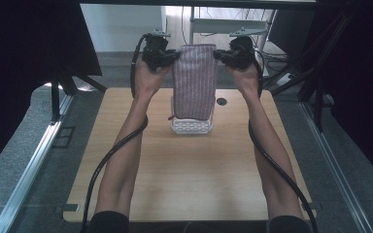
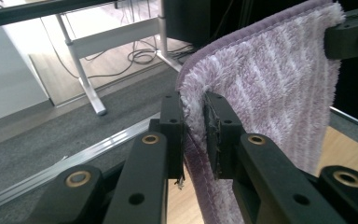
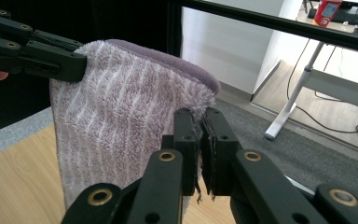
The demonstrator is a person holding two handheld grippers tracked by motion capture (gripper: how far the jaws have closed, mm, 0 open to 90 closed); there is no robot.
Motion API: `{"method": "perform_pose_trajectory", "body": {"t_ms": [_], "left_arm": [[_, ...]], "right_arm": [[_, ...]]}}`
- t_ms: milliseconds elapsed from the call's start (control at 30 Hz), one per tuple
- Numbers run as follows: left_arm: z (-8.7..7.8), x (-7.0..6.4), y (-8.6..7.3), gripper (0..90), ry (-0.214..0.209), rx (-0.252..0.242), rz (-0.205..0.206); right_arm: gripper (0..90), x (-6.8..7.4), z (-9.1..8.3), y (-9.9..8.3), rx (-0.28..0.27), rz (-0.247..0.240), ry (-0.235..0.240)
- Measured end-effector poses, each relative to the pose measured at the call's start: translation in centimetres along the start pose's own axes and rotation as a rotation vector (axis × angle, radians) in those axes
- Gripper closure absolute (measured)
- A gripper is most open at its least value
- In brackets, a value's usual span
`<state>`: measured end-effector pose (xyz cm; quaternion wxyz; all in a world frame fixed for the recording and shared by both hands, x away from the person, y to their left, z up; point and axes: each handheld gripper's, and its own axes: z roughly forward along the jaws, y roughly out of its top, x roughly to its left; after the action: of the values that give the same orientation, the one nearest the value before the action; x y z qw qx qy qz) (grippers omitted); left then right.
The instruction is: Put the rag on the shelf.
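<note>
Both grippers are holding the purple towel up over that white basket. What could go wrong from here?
1. Each gripper pinches just a top corner of the towel; the left gripper and right gripper bite near the edge, so a corner might slip free.
2. The towel's lower end hangs at the white basket; lifting or swinging could drag or tip it.
</note>
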<state>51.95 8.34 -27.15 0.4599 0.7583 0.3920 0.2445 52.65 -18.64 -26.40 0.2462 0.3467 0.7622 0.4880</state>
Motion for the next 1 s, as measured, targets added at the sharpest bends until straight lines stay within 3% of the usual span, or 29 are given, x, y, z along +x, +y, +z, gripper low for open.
{"method": "perform_pose_trajectory", "body": {"t_ms": [333,600,1000], "left_arm": [[2.6,0.8,-0.9,77.2,0.04,0.035,-0.01],[5.2,2.0,-2.4,76.1,0.075,0.102,-0.052],[8.0,2.2,-4.3,74.1,0.066,0.196,-0.054]], "right_arm": [[84.5,-0.8,2.1,-0.9,0.025,0.025,-0.009],[84.1,-0.7,4.5,-1.7,0.081,0.02,-0.016],[82.9,-1.5,7.1,-4.1,0.188,0.053,-0.047]]}}
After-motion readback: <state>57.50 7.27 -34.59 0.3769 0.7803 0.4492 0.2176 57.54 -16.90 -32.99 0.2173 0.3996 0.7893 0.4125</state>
